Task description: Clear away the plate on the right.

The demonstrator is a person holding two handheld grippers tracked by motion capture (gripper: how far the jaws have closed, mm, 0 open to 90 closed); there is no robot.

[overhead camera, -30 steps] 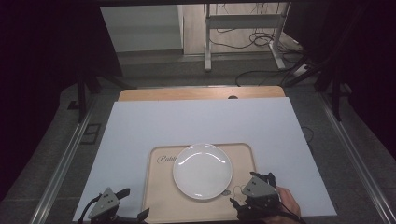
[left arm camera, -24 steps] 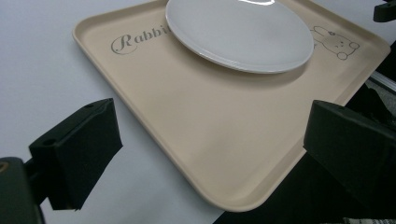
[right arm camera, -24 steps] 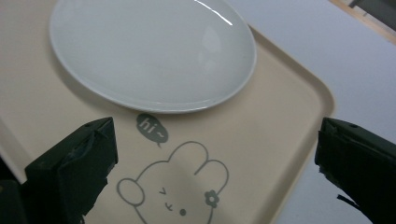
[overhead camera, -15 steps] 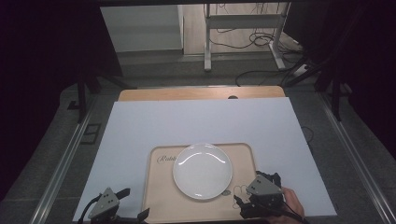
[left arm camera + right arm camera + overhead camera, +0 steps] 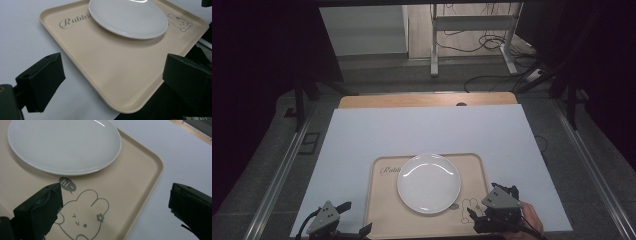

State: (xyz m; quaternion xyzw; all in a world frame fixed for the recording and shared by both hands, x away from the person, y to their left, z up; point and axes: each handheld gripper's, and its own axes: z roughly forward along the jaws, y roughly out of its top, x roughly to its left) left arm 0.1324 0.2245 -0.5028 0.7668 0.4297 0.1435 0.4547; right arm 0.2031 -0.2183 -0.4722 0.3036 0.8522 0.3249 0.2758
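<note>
A beige tray [image 5: 427,220] lies at the surface's near edge, carrying a white plate [image 5: 428,182]. The left hand-held gripper [image 5: 343,231] and right hand-held gripper [image 5: 484,207] are both spread wide at its near corners. The tray seems stiff and light, its raised rim the best hold; the plate is probably slippery and breakable.

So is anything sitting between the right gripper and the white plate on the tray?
Nothing visible. Between the open right gripper and the plate lies only bare tray, with its printed rabbit drawing.

Wooden table [image 5: 427,99]; white sheet [image 5: 422,131] covers it; beige tray [image 5: 382,210] on sheet.
</note>
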